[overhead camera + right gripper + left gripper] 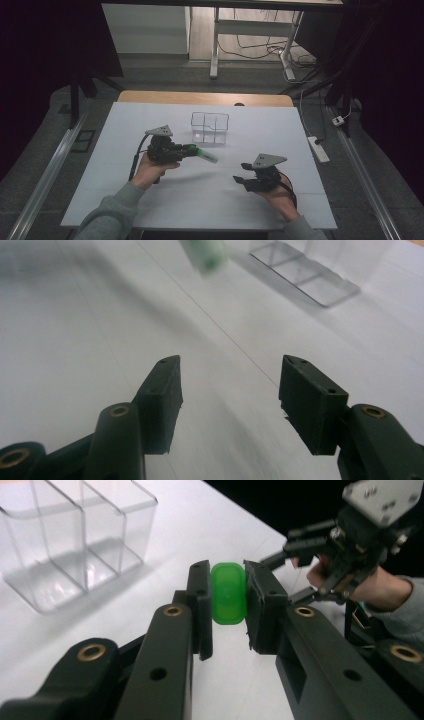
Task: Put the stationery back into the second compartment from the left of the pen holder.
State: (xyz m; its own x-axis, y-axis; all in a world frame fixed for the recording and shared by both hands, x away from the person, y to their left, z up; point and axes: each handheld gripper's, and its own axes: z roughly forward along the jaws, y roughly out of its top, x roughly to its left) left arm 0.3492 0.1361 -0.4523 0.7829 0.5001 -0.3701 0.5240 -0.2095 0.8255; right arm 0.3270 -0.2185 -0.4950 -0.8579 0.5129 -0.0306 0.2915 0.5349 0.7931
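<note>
My left gripper [191,149] is shut on a green tube [205,154], held above the white table and pointing right. In the left gripper view the tube's green end [228,593] is squeezed between both pads. My right gripper [242,172] hovers low over the table at the right, jaws open with nothing between them [229,390]. The tube's pale tip [205,254] is blurred at the top of the right gripper view. A clear plastic divided box [210,127] stands behind the tube, near the table's middle.
The white table top [150,200] ends in a wooden strip [205,97] at the back. The clear box [75,540] is at the upper left of the left gripper view. Cables and a power strip [318,148] lie on the floor to the right.
</note>
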